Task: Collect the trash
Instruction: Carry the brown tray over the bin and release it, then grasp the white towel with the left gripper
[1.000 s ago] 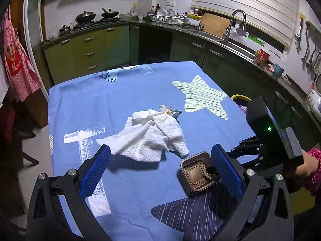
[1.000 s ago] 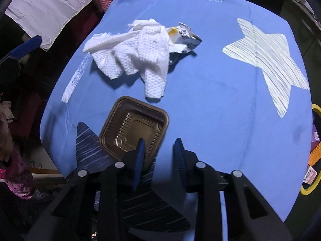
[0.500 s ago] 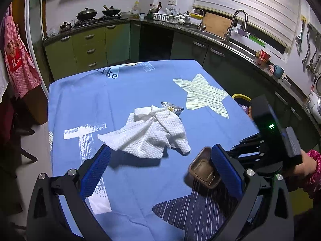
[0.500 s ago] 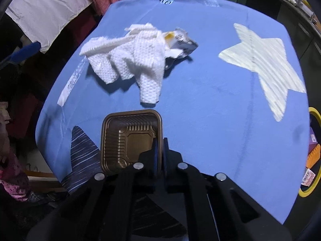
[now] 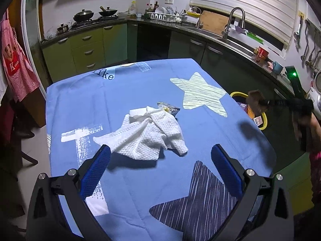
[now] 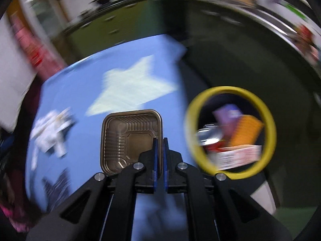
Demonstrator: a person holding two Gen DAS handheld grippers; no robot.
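Observation:
My right gripper [image 6: 159, 140] is shut on the rim of a brown plastic tray [image 6: 128, 140] and holds it in the air past the table's right edge, close to a yellow-rimmed trash bin [image 6: 230, 130]. In the left wrist view the tray [image 5: 255, 101] shows blurred above the bin [image 5: 263, 118]. My left gripper [image 5: 160, 164] is open and empty, just short of a crumpled white paper towel [image 5: 148, 134] on the blue tablecloth [image 5: 120, 100]. A small crumpled wrapper [image 5: 168, 107] lies behind the towel.
The bin holds several packages [image 6: 236, 138]. Kitchen cabinets [image 5: 90, 50], a stove and a sink [image 5: 230, 32] run along the far walls. A red apron [image 5: 14, 70] hangs at the left. The right wrist view is motion-blurred.
My right gripper shut on the brown tray's rim, lifted it off the table and swung it right toward the bin. The left gripper stayed open and nearly still.

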